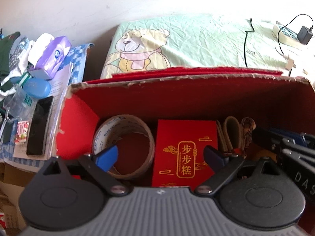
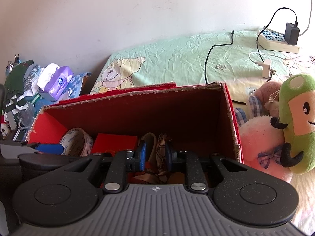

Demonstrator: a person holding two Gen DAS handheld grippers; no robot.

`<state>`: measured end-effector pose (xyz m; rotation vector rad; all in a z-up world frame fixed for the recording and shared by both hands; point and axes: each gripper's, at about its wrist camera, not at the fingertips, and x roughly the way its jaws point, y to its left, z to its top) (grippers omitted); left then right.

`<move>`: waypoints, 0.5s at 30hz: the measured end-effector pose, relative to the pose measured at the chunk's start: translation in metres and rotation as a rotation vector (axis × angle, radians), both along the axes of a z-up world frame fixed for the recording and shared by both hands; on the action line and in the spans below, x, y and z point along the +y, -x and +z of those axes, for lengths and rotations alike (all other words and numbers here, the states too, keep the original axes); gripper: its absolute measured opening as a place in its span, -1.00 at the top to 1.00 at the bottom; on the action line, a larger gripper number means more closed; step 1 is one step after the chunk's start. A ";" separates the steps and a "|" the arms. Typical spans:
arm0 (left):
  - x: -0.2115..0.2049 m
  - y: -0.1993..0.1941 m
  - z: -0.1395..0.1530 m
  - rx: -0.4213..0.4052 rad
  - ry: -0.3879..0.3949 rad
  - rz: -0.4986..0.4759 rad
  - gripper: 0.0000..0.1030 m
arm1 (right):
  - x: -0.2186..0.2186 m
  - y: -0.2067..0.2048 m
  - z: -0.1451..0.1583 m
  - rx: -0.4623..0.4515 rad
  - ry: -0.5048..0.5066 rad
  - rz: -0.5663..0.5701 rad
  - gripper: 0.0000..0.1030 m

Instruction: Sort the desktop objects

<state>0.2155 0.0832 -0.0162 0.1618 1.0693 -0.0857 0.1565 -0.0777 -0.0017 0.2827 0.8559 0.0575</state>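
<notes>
Green bedding (image 1: 206, 43) is seen beyond both jaw sets. Left gripper (image 1: 160, 155) is held wide apart over tape (image 1: 122, 137) and packet (image 1: 186, 151); right gripper (image 2: 155, 155) is narrowed around cloth (image 2: 160, 147) inside the box (image 2: 230, 118).

Torn matt cardboard box (image 1: 177, 82); glossy tape roll (image 1: 126, 137); plush toy (image 2: 295, 122).

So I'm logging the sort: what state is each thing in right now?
Red cardboard box: open-topped, rim torn.
Tape roll: lying flat in the box, at its left end.
Red packet: flat in the box, beside the tape roll.
Left gripper: jaws open, empty, over the box.
Right gripper: jaws narrowly apart around patterned cloth; grip unclear.
Black adapter: plugged into the power strip.
</notes>
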 end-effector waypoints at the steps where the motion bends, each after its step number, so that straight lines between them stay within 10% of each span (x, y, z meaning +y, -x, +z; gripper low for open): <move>1: 0.000 0.000 0.000 0.001 0.000 0.000 -0.84 | 0.000 0.000 0.000 0.001 0.001 0.002 0.59; 15: -0.001 0.003 0.003 -0.020 -0.016 0.000 -0.84 | 0.000 0.000 -0.001 0.005 0.000 0.009 0.59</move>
